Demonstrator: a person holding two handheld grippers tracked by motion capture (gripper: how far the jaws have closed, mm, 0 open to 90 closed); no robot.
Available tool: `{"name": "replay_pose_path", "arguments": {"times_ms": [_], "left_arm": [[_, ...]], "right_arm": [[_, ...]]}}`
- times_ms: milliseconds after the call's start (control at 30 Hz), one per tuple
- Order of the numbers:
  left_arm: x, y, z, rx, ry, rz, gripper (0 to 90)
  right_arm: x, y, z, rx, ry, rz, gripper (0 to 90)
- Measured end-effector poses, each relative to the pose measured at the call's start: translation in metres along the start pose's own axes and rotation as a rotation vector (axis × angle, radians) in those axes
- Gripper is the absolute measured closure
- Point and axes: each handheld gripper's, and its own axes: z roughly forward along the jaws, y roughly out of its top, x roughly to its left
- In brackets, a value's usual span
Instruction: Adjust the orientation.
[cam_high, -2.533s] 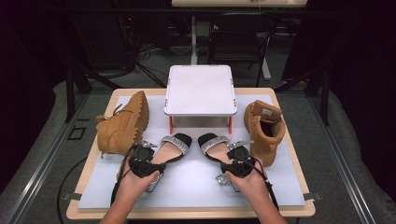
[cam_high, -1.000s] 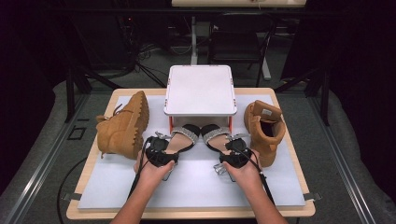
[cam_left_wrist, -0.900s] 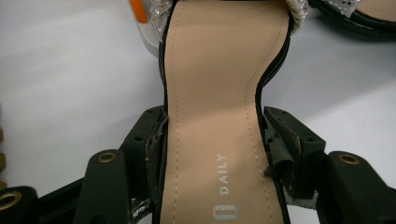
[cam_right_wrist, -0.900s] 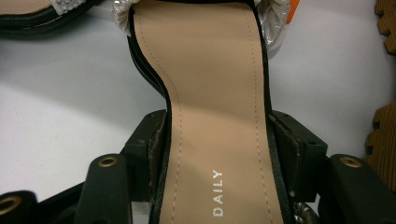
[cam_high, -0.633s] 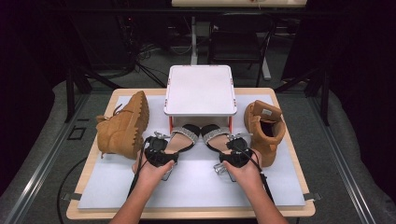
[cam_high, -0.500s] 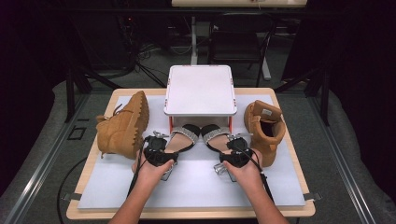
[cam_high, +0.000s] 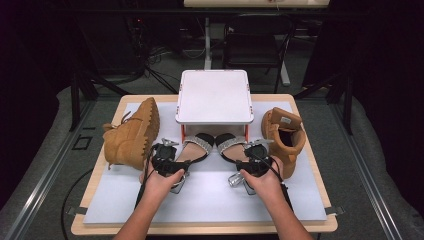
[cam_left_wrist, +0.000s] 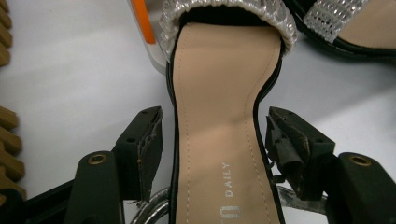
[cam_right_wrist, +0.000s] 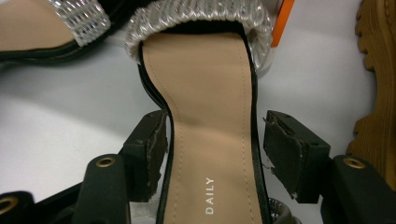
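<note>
Two black heeled sandals with beige insoles and glittery silver toe straps lie side by side at the centre of the high view, their toes tucked under a small white square stand with red legs (cam_high: 214, 96). The left sandal (cam_high: 192, 148) sits just left of centre, the right sandal (cam_high: 231, 146) just right of it, both on a pale grey mat (cam_high: 200, 195) covering a wooden table (cam_high: 195, 230).

A person's left hand holds the left gripper (cam_high: 167, 161) over the left sandal's heel end; the right hand holds the right gripper (cam_high: 255, 159) over the right sandal's heel end. In the left gripper view, the two black jaws flank the narrow waist of the insole (cam_left_wrist: 219, 135) with a clear gap on each side — they have just been opening, the sandal between them but not pressed. In the right gripper view, the jaws likewise stand wide; the one at the left of that view sits just beside the insole (cam_right_wrist: 210, 140) edge, the other well off it, so the pads do not squeeze.

One tan suede lace-up boot (cam_high: 131, 134) lies on its side at the left of the mat, and its partner (cam_high: 285, 134) stands upright at the right.

The step in hand looks like letting go of the pair after sliding it under the stand. To do it well, keep the jaws wide and draw both grippers straight back toward the bottom of the frame — level, without snagging the ankle straps or nudging the boots.
</note>
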Motion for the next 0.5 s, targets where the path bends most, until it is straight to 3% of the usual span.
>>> {"name": "replay_pose_path", "arguments": {"times_ms": [133, 367, 500], "left_arm": [[0.0, 0.001, -0.009, -0.016, 0.014, 0.013, 37.0], [-0.002, 0.0, -0.024, -0.1, 0.025, 0.066, 38.8], [0.003, 0.001, -0.018, -0.06, 0.018, 0.051, 38.6]], "right_arm": [[0.002, 0.002, -0.01, -0.019, -0.005, -0.018, 39.3], [0.003, 0.003, -0.029, -0.07, 0.006, -0.057, 40.9], [0.002, 0.004, -0.034, -0.08, 0.006, -0.058, 40.8]]}}
